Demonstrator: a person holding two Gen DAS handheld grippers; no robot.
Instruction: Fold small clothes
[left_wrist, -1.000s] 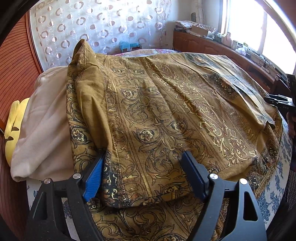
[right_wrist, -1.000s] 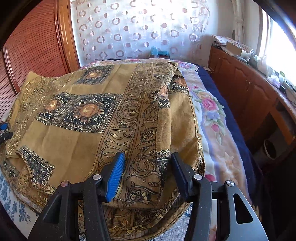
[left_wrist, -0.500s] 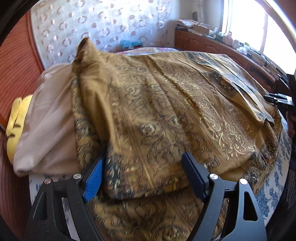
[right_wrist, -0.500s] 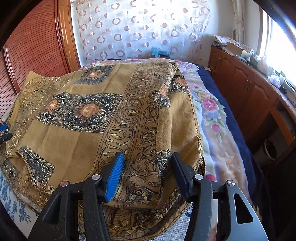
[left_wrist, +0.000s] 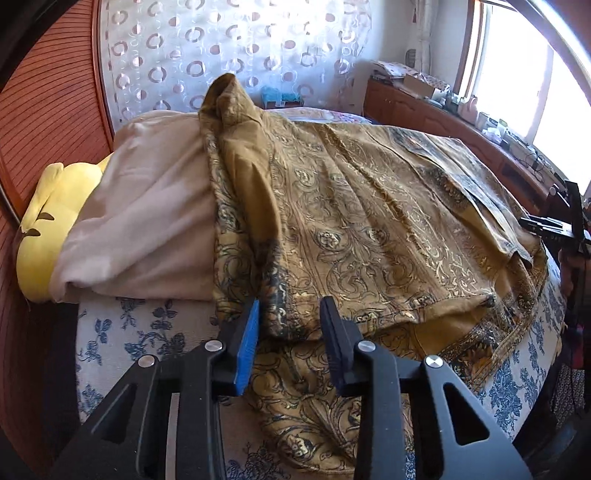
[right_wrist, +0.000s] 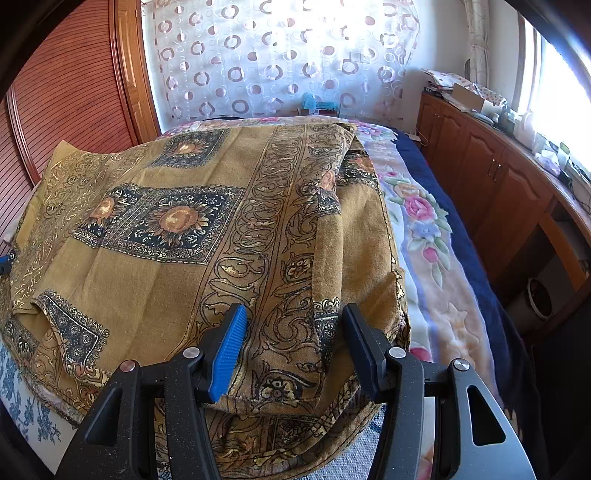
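Observation:
A mustard-gold patterned cloth (left_wrist: 369, 229) lies folded in layers across the bed; in the right wrist view (right_wrist: 177, 221) it shows dark sunflower panels. My left gripper (left_wrist: 290, 332) is partly closed, its jaws astride the near folded corner of the cloth, with a gap still between the pads. My right gripper (right_wrist: 293, 339) is open, its jaws straddling the near edge of the cloth's other end. The right gripper also shows at the far right of the left wrist view (left_wrist: 554, 225).
A beige pillow (left_wrist: 147, 221) and a yellow plush (left_wrist: 55, 221) lie left of the cloth. The blue-flowered bedsheet (left_wrist: 140, 332) shows beneath. A floral blanket (right_wrist: 424, 229) lies to the right, with wooden cabinets (right_wrist: 498, 177) beyond and a red panelled wall (right_wrist: 74, 92) on the left.
My left gripper has narrowed its jaws around the cloth corner and shifted left, so more of the pillow and bedsheet shows. The right gripper has stayed in place, open.

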